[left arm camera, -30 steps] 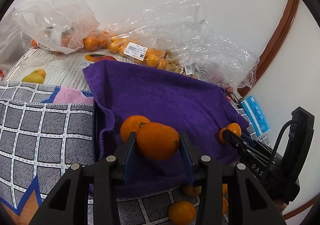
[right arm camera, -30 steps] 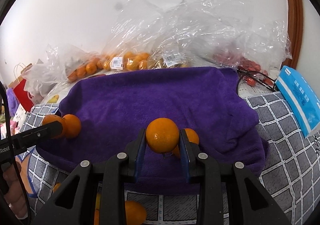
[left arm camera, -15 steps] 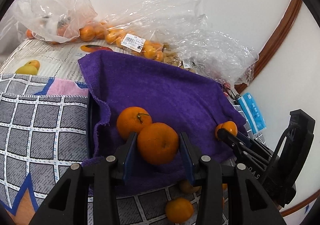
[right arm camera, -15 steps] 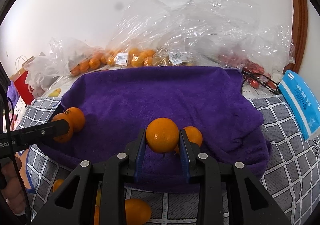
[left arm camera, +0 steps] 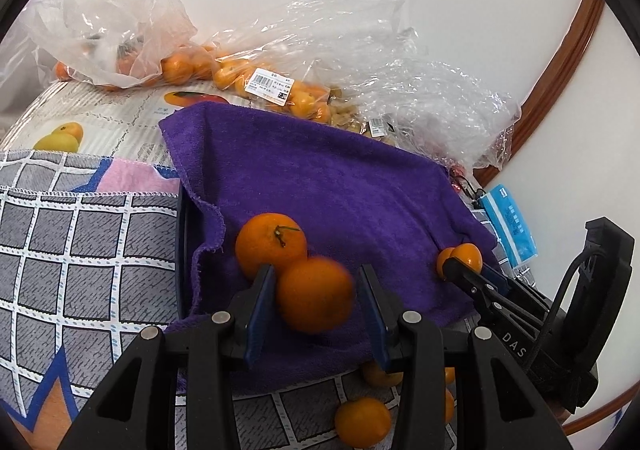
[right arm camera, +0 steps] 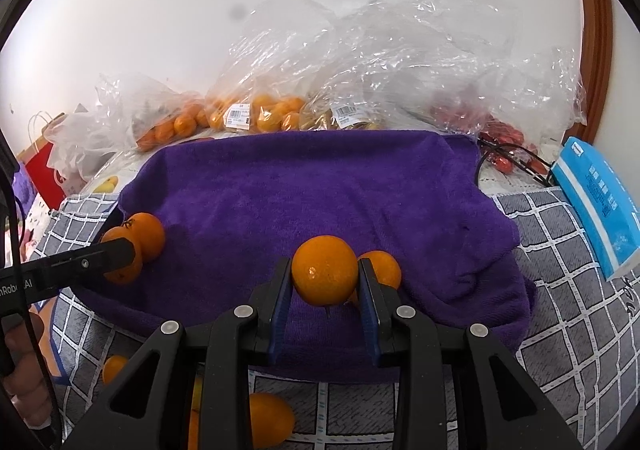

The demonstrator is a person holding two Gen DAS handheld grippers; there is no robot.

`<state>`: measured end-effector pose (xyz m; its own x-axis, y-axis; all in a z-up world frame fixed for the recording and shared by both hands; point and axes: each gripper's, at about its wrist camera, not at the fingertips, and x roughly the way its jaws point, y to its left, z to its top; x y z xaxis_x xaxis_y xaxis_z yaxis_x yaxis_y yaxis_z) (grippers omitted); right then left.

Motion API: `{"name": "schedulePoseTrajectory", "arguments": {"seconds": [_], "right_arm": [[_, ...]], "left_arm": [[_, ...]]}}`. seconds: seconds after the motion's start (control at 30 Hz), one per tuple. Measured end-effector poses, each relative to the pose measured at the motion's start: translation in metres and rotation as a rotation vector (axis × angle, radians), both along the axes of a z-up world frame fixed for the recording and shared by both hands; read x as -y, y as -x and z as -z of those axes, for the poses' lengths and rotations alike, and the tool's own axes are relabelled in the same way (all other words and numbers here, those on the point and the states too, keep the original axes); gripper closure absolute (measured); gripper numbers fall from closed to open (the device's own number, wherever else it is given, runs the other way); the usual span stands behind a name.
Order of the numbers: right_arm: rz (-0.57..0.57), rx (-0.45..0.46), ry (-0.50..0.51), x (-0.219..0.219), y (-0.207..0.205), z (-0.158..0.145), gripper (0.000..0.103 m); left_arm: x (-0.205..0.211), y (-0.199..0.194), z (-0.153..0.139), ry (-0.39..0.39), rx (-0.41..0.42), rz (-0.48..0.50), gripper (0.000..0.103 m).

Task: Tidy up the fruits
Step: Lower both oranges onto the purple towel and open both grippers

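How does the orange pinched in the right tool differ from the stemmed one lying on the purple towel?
The clamped orange is gripped between the pads of the right gripper; the stemmed orange lies free on the purple towel. The stemmed orange shows its stalk on top; the clamped orange shows plain peel there. Both are round and orange.

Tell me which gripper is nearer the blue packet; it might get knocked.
Right. The right gripper holds an orange over the purple towel's end near the blue packet; the left gripper is at the towel's far end.
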<state>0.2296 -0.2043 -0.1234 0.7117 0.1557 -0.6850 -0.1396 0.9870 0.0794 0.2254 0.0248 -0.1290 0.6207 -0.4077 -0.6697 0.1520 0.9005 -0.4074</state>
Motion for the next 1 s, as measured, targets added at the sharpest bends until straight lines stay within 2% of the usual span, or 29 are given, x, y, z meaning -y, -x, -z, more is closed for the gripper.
{"name": "schedulePoseTrajectory", "arguments": {"seconds": [0.27, 0.67, 0.77, 0.83, 1.0], "right_arm": [[-0.004, 0.003, 0.017, -0.001, 0.001, 0.000, 0.071], [-0.003, 0.003, 0.026, -0.001, 0.000, 0.000, 0.070], [0.001, 0.000, 0.012, 0.001, 0.000, -0.001, 0.065], [0.008, 0.003, 0.012, 0.002, 0.000, -0.002, 0.055], [0.032, 0.030, 0.022, 0.003, 0.004, -0.007, 0.041]], "left_arm": [[-0.004, -0.001, 0.000, 0.022, -0.010, 0.000, 0.063], [-0.001, 0.001, -0.004, 0.026, -0.001, 0.017, 0.054], [-0.003, 0.002, -0.006, 0.030, 0.011, 0.015, 0.053], [-0.003, 0.003, -0.007, 0.031, 0.019, 0.013, 0.052], [-0.001, 0.007, -0.013, -0.001, 0.034, -0.005, 0.046]]}}
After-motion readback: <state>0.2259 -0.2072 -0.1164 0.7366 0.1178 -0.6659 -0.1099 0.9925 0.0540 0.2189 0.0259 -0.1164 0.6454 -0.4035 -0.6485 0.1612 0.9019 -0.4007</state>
